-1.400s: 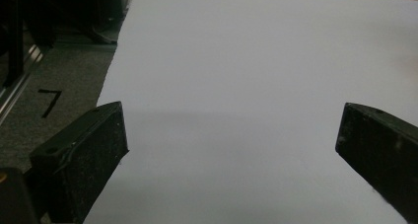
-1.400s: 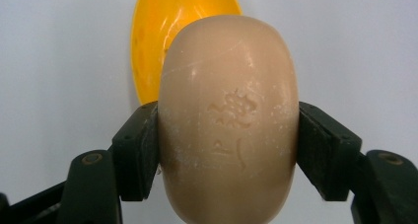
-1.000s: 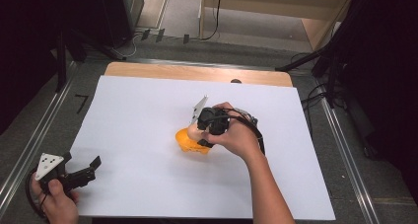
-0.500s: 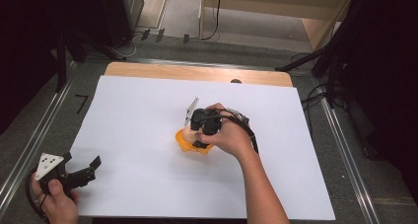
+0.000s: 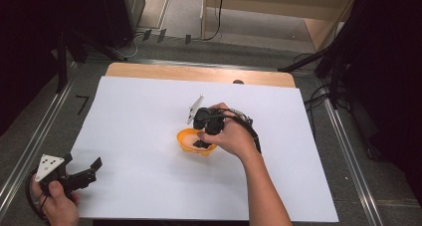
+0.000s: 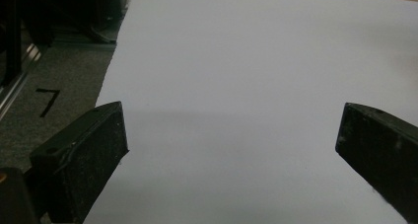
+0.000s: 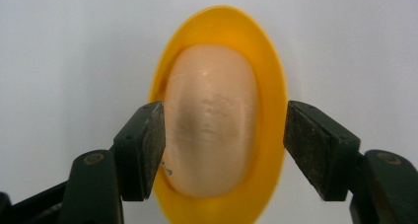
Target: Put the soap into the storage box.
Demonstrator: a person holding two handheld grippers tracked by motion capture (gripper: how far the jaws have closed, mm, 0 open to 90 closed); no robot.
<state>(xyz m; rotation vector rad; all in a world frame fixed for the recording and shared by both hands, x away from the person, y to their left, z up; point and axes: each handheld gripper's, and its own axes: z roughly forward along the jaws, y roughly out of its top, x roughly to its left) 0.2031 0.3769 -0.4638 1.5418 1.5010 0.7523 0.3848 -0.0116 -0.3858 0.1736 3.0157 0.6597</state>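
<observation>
Right gripper (image 7: 222, 145): held by the right hand (image 5: 234, 136) over the middle of the sheet, pointing down into the bowl; its jaws pinch the peach-coloured egg-shaped object, the left pad touching one flank, the right pad standing at the bowl's rim on the other side.
Egg-shaped object (image 7: 212, 130): smooth, pale peach, lying inside the bowl, lengthwise between the jaws.
Bowl (image 5: 186, 136): small, orange-yellow, resting on the sheet near the table's centre, just left of the right hand.
Left gripper (image 6: 231, 140): held by the left hand (image 5: 54, 206) at the near left corner, well apart from the bowl; jaws spread wide, nothing between them, aimed across bare paper.
White sheet (image 5: 139, 136): covers most of the table.
Table (image 5: 199, 74): a wooden strip shows along the far edge.
</observation>
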